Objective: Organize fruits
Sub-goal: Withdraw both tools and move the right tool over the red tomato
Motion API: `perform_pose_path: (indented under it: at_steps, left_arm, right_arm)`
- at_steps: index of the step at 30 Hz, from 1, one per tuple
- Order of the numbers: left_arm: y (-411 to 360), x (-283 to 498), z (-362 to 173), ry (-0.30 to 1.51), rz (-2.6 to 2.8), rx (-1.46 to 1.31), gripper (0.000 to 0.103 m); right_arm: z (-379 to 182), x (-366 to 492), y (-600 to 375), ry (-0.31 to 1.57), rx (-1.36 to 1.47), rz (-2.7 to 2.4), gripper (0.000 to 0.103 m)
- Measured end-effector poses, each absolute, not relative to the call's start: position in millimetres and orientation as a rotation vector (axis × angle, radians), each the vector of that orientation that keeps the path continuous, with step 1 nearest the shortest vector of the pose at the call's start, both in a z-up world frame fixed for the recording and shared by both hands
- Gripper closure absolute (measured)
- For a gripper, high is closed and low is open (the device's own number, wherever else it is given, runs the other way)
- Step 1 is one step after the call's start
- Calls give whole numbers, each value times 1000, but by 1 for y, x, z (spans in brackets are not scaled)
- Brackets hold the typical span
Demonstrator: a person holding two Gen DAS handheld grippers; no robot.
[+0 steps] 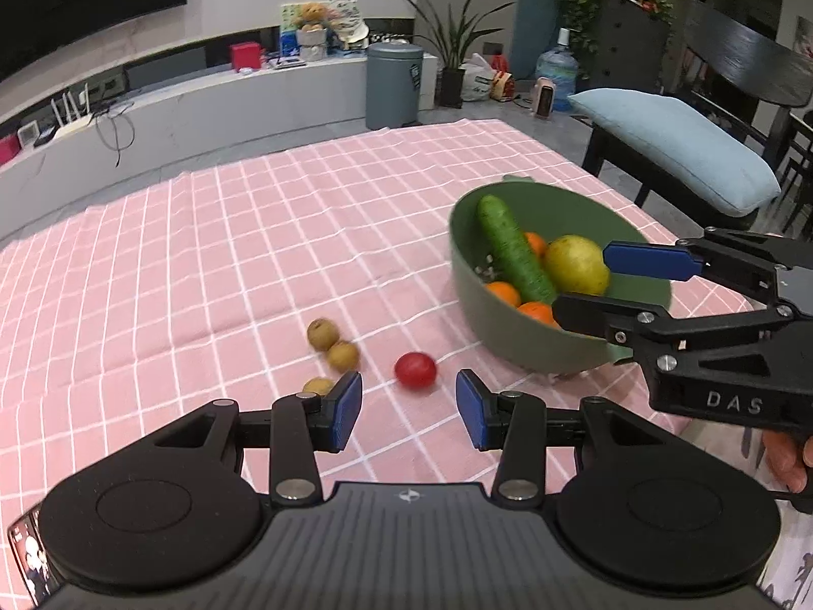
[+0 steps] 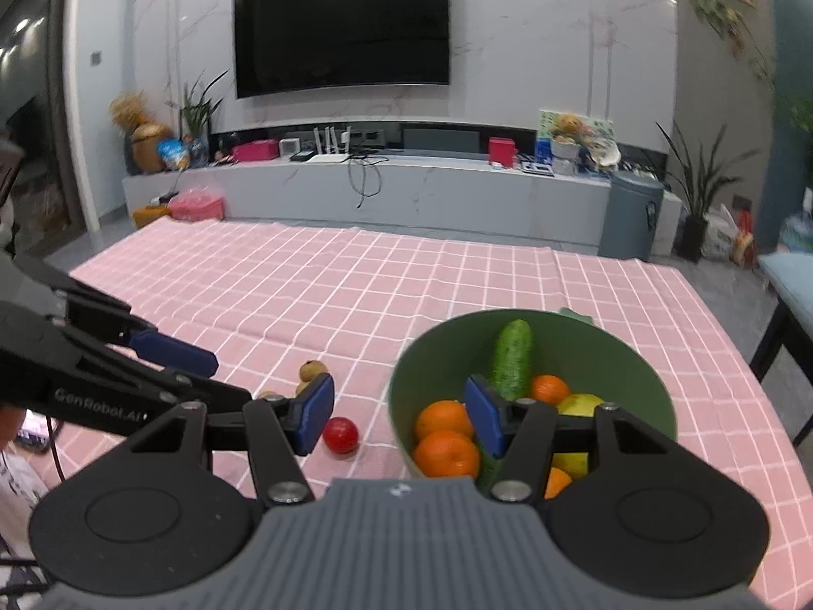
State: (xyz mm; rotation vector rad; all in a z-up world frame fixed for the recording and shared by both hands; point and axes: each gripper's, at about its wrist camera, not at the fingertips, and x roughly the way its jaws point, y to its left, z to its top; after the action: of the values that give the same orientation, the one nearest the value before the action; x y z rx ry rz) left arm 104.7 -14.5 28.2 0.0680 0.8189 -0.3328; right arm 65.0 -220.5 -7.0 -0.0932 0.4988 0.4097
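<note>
Looking along the left gripper, its jaws gape with nothing between; a red tomato lies just ahead on the pink checked cloth, three small brown fruits beside it. From the right gripper, jaws likewise released and empty, the green bowl holds a cucumber, oranges and a yellow fruit.

Both tools are just hanging there, angled downward. Left tool has its jaws apart with nothing between them, and right tool is the same.
</note>
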Motion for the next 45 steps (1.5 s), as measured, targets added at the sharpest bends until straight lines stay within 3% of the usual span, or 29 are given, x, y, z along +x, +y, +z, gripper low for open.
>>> perform_pose_path:
  at_steps: [14, 22, 35, 38, 45]
  left_arm:
    - [23, 113, 4, 846, -341, -7, 49]
    - [39, 124, -7, 900, -367, -50, 49]
    - [35, 154, -32, 928, -299, -58, 53]
    - [33, 156, -35, 930, -290, -53, 55]
    - [32, 159, -41, 937, -262, -41, 58]
  right_arm:
    - [-28, 80, -176, 540, -276, 488, 49]
    - [-46, 88, -146, 553, -446, 534, 64]
    - [-81, 104, -114, 586, -664, 548, 65]
    - [-87, 109, -110, 601, -681, 536, 72]
    - [-99, 112, -100, 582, -763, 520, 73]
